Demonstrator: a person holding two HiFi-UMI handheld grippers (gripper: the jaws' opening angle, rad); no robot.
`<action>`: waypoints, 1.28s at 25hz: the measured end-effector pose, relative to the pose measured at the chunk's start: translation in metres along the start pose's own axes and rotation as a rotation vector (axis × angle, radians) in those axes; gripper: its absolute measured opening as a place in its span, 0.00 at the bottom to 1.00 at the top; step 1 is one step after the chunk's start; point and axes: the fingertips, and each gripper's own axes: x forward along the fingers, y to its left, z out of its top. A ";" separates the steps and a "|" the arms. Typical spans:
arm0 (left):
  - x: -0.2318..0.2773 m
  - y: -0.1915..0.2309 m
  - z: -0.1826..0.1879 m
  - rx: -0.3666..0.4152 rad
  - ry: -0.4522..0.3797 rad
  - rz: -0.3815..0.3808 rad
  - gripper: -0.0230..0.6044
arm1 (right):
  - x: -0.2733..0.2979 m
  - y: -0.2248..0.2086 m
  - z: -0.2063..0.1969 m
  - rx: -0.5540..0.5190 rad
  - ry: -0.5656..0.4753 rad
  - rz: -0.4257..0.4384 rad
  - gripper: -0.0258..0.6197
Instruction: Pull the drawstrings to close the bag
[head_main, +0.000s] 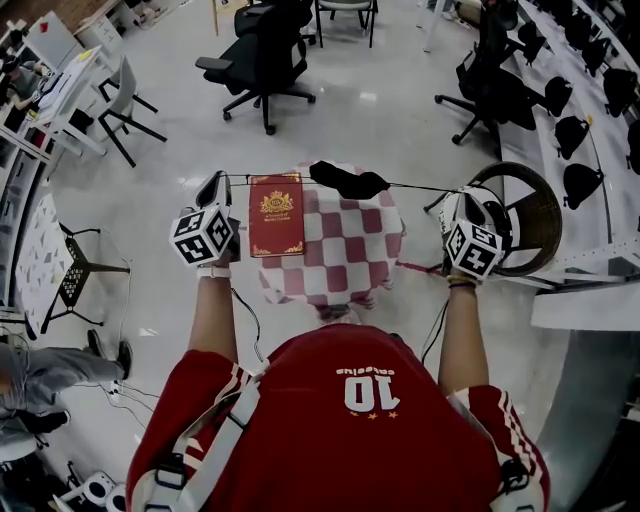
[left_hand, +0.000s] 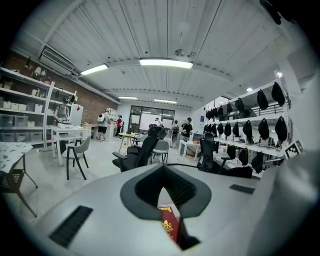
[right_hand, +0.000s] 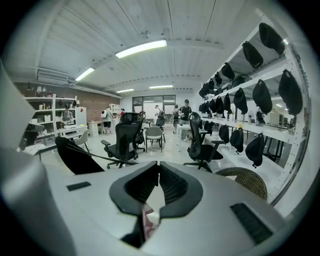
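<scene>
A black drawstring bag (head_main: 347, 181) lies at the far edge of a small table with a red-and-white checked cloth (head_main: 350, 255). Its two cords run taut to either side. My left gripper (head_main: 222, 178) is shut on the left drawstring (head_main: 270, 177), left of the table. My right gripper (head_main: 462, 192) is shut on the right drawstring (head_main: 420, 187), right of the table. In the left gripper view the cord (left_hand: 190, 166) leads from the closed jaw tips (left_hand: 164, 167) to the bag (left_hand: 239, 172). In the right gripper view the bag (right_hand: 75, 157) hangs at left, its cord (right_hand: 120, 160) reaching the tips (right_hand: 157, 165).
A red book (head_main: 276, 214) lies on the cloth near my left gripper. A round wicker chair (head_main: 535, 215) stands close by my right gripper. A black office chair (head_main: 262, 55) is beyond the table, a black folding chair (head_main: 80, 270) at left, shelves with black bags (head_main: 580, 130) at right.
</scene>
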 end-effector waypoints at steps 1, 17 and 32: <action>-0.001 0.002 -0.003 -0.004 0.008 0.000 0.05 | 0.002 0.003 -0.004 0.001 0.011 0.009 0.08; -0.039 -0.011 -0.116 -0.056 0.229 -0.110 0.05 | -0.022 0.079 -0.107 -0.038 0.199 0.191 0.08; -0.052 -0.058 -0.164 -0.042 0.326 -0.252 0.05 | -0.060 0.144 -0.167 0.000 0.327 0.364 0.09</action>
